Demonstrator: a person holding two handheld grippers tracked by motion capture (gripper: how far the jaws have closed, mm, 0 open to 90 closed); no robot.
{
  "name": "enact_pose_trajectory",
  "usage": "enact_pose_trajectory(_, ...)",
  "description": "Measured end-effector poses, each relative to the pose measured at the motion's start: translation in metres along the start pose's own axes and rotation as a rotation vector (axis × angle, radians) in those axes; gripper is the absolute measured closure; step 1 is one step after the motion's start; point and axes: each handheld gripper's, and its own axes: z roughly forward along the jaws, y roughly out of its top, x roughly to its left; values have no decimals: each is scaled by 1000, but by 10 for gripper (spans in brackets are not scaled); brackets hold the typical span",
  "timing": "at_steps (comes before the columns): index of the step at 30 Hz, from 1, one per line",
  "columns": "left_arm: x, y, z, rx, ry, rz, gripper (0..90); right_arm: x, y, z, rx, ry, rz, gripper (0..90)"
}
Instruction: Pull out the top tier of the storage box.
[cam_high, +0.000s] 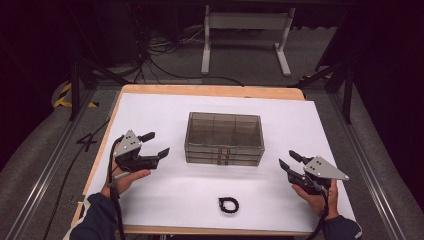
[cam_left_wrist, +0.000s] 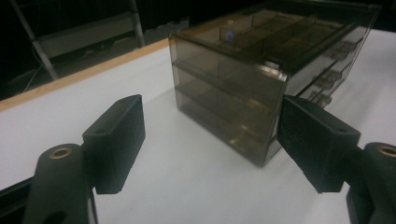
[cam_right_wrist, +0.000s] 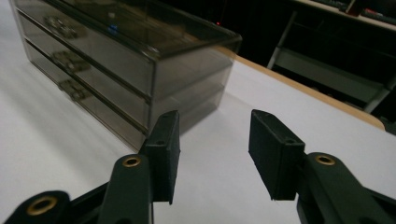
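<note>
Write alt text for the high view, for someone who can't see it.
A person's two hands each hold an open black gripper, the left gripper and the right gripper, on either side of a smoky clear drawer box on a white table. A small black ring lies near the front edge, between the hands, untouched.

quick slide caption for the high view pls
Two open hand-held grippers, left gripper and right gripper, flank a smoky drawer box; black ring lies nearer.
</note>
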Motion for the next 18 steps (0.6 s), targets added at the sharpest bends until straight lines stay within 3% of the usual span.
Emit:
enact_pose_trajectory(10,-10,23,16,-28,-46,22,309,30,19,13,-20,66,-78,606)
enact_pose_trajectory(15,-13,35,31,-18,-83,63,532,33,22,17,-20,83,-88,654)
enact_pose_trajectory(18,-15,41,40,4,-82,117,728,39,26,22,-13,76,-120,715)
